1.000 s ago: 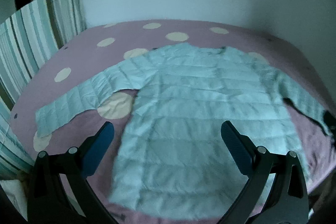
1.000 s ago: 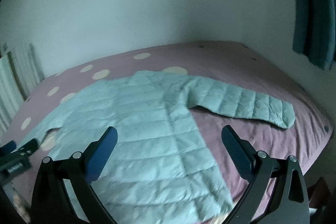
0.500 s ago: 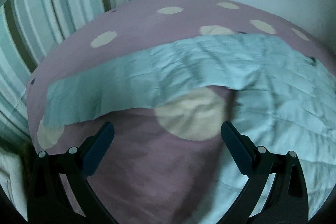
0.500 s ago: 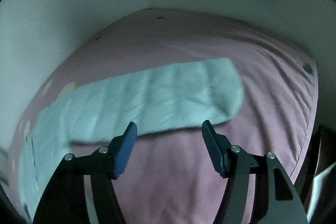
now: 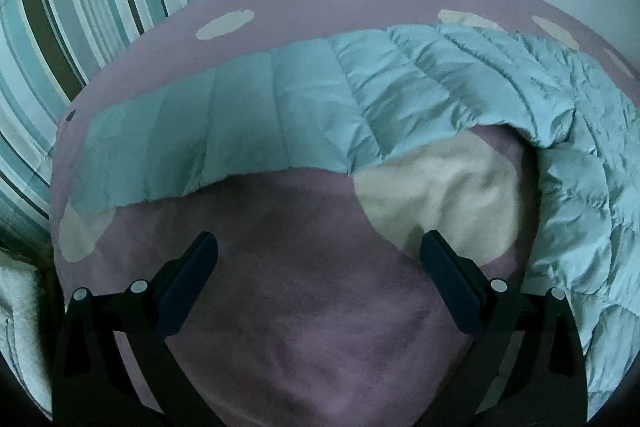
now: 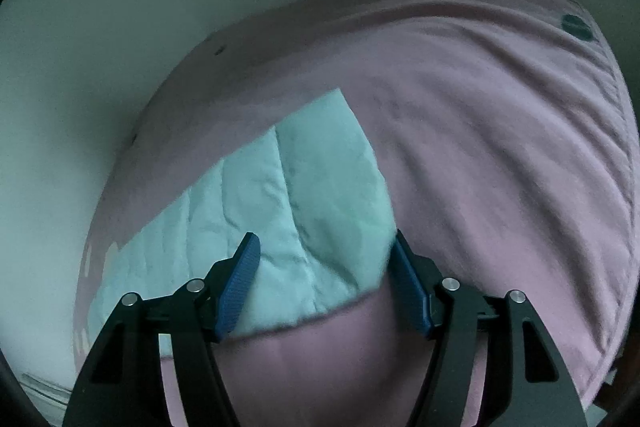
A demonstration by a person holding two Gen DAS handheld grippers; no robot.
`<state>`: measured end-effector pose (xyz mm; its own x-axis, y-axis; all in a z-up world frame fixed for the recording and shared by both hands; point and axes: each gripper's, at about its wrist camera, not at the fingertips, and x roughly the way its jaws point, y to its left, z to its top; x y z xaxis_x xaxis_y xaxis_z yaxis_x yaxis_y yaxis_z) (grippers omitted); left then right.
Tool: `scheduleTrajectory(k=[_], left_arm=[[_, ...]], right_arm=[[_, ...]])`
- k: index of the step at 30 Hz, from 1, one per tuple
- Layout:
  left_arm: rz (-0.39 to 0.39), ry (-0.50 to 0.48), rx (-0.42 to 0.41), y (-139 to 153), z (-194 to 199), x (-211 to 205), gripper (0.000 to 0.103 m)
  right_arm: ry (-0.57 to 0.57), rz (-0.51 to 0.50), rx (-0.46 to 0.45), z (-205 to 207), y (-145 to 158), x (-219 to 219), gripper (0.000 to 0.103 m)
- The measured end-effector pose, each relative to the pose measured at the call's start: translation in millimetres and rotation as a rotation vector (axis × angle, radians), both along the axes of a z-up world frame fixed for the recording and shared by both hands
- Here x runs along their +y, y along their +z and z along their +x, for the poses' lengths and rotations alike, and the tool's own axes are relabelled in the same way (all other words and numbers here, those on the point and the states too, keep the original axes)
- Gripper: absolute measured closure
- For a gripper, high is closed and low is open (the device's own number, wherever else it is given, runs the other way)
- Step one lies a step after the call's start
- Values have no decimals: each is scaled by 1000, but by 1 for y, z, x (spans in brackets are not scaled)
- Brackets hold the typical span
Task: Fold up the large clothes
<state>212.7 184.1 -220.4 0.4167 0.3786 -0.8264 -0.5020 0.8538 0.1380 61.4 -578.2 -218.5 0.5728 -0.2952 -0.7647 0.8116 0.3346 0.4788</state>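
Left wrist view: the left gripper (image 5: 318, 259) hangs with its jaws spread wide and nothing between them, over bare purple bedspread (image 5: 288, 327). The quilted jacket's left sleeve (image 5: 224, 131) lies flat across the bed from 9 o'clock to 1 o'clock, well beyond the fingertips, and the jacket body (image 5: 580, 195) bunches at 3 o'clock. A cream dot (image 5: 440, 195) on the spread sits just past the right-hand finger. A striped pillow (image 5: 80, 7) stands at 10 o'clock. Risk here: if the jaws close from this spot, they would likely pinch the bedspread, not the sleeve, and a lift would drag the cover and shift the jacket.

Right wrist view: the right gripper (image 6: 324, 267) is partly spread, its jaws neither fully apart nor clamped, with the cuff end of the right sleeve (image 6: 304, 195) lying between the 2 blue pads (image 6: 240, 283); I see no pinch on the fabric yet. The sleeve runs from the fingers toward 8 o'clock, on the purple spread. Risks: the slick quilted shell could slide out of a shallow bite; a deep bite could catch the spread underneath; and with 1 hand on its sleeve and the other short, the fold would probably come out crooked.
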Motion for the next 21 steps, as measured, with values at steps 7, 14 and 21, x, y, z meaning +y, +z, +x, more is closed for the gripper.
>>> scheduleTrajectory(k=[7,14,21], left_arm=[[-4,1,-12,-2,-2,4,2],[-5,2,-19,-3,-1,4,2],[64,6,-10,1,-3,3,2]], right_arm=[[24,2,-16,20,4,-6,86],[116,-164,-39,53,56,31,93],[353,-305,-111,119,118,117,93]])
